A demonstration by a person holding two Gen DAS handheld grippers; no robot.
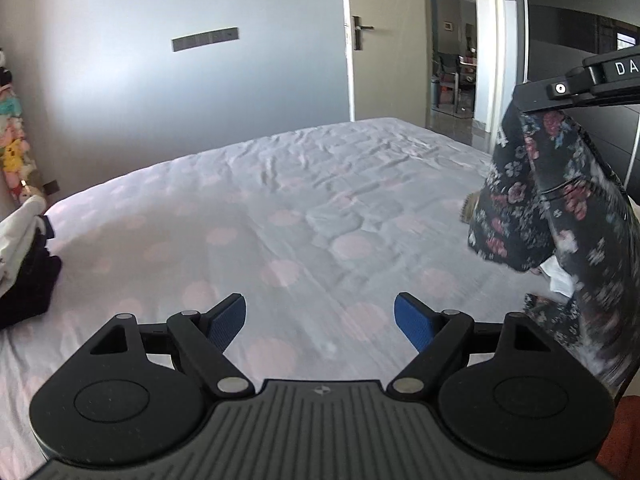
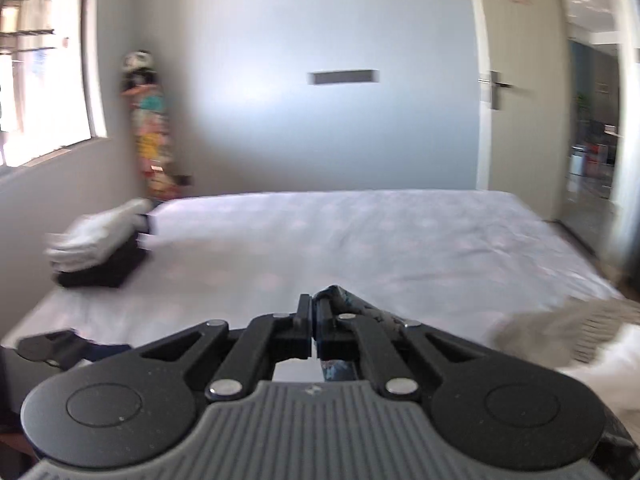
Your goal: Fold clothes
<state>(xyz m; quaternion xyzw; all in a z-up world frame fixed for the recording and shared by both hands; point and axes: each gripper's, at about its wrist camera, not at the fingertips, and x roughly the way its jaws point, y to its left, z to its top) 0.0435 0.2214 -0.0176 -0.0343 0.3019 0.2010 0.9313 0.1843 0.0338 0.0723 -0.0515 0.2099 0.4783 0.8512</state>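
A dark floral garment (image 1: 548, 208) hangs at the right of the left wrist view, held up above the bed by my right gripper (image 1: 532, 98). In the right wrist view my right gripper (image 2: 314, 316) is shut on a bunched edge of that floral garment (image 2: 360, 308). My left gripper (image 1: 320, 320) is open and empty, low over the white bed sheet with pale pink dots (image 1: 280, 208), to the left of the hanging garment. The garment's lower part trails down past the bed's right side.
A stack of folded clothes, white over dark, (image 1: 24, 264) lies at the bed's left edge; it also shows in the right wrist view (image 2: 100, 248). A grey and white heap of clothes (image 2: 580, 340) lies at the right. An open door (image 1: 384, 40) and plush toys (image 2: 152, 124) stand behind.
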